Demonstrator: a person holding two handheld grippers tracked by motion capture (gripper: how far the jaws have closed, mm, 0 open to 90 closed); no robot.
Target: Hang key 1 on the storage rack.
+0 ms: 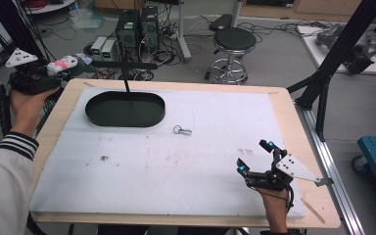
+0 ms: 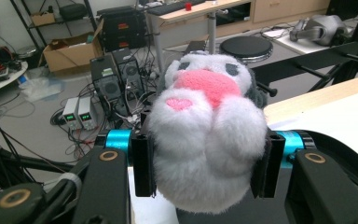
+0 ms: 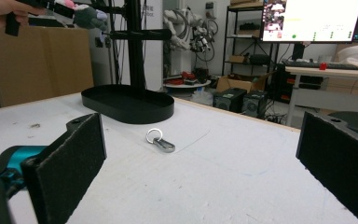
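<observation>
Right now, my readout from the far end of this rig:

Plush toy: I see a small grey-and-white plush toy [image 2: 207, 140] with a pink snout and a pink heart patch, pinched at its fluffy body; in the high view it [image 1: 63, 64] sits up off the table, beyond the tray's left end.

Left gripper: my left gripper [image 2: 207, 170] has both black pads pressed into the toy's sides, so it is clamped on it. From above, the gripper [image 1: 54, 71] hangs past the table's far left corner, left of the tray.

Tray: a black oval tray [image 1: 125, 108] lies on the white mat, at its far left part. A thin black post rises from the tray and carries a horizontal bar [image 1: 125, 64]; the toy is near that bar's left end.

Key ring: a small metal key ring [image 1: 181, 130] with a clip lies flat on the mat just right of the tray, apart from it.

Right gripper: my right gripper [image 1: 255, 157] rests well right of the tray, near the table's near right corner. Its jaws stand spread wide with nothing between them; its own view looks at the key ring [image 3: 161, 140] and the tray [image 3: 128, 105] beyond.
</observation>
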